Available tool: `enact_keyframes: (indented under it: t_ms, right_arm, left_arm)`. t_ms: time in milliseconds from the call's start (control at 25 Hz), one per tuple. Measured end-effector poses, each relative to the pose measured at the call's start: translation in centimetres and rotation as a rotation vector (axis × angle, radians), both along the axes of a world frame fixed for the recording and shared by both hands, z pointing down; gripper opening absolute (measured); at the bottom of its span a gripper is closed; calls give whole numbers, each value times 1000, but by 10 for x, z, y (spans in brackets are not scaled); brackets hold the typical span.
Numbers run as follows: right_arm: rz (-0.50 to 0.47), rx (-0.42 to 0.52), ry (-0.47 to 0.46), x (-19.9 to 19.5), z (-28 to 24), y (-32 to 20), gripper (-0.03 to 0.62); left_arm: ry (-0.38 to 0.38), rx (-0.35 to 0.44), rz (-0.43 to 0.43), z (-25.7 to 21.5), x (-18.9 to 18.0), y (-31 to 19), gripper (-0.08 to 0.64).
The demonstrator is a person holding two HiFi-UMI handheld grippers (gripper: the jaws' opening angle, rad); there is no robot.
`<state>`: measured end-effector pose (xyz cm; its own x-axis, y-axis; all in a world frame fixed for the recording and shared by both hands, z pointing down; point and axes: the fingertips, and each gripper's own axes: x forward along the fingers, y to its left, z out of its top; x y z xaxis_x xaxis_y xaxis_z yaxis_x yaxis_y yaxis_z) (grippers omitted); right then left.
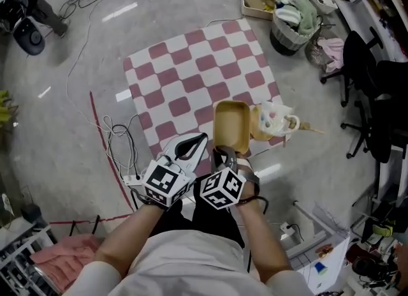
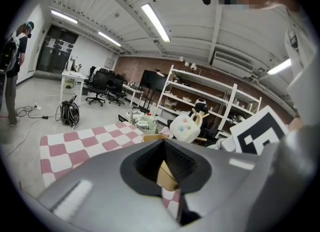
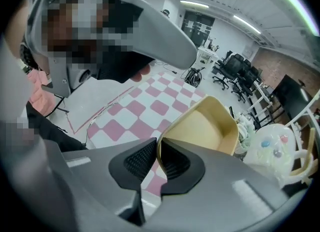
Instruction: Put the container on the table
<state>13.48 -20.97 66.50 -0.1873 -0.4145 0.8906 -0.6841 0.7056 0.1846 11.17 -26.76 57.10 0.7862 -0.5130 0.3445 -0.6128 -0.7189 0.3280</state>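
Note:
A tan, rounded-rectangular container (image 1: pixel 231 124) hangs over the near edge of the pink-and-white checkered table (image 1: pixel 191 71). My right gripper (image 1: pixel 224 155) is shut on its near rim. In the right gripper view the container (image 3: pixel 202 126) has its thin wall pinched between the pads at the right gripper (image 3: pixel 157 159). My left gripper (image 1: pixel 203 138) sits just left of the container, with its jaws together and nothing in them. Along the left gripper (image 2: pixel 165 168), a sliver of the container (image 2: pixel 168 177) shows past the pads.
A white plush cup-shaped toy (image 1: pixel 275 120) lies at the table's near right corner, beside the container. Cables and a power strip (image 1: pixel 120 151) trail on the floor to the left. A laundry basket (image 1: pixel 292 20) and office chairs (image 1: pixel 370 97) stand to the right.

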Motion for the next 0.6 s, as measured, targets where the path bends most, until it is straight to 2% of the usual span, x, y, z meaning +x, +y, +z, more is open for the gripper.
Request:
enact_keyframes:
  t_ms: [320,600]
  right_arm:
    - [22,-32,-5,20,61,-22,40]
    - [55,-88,-18,28,105,-30,41]
  left_arm:
    - [-10,-35,10,35,22,-23,5]
    - [-34,-82,-21,66,19,-37,5]
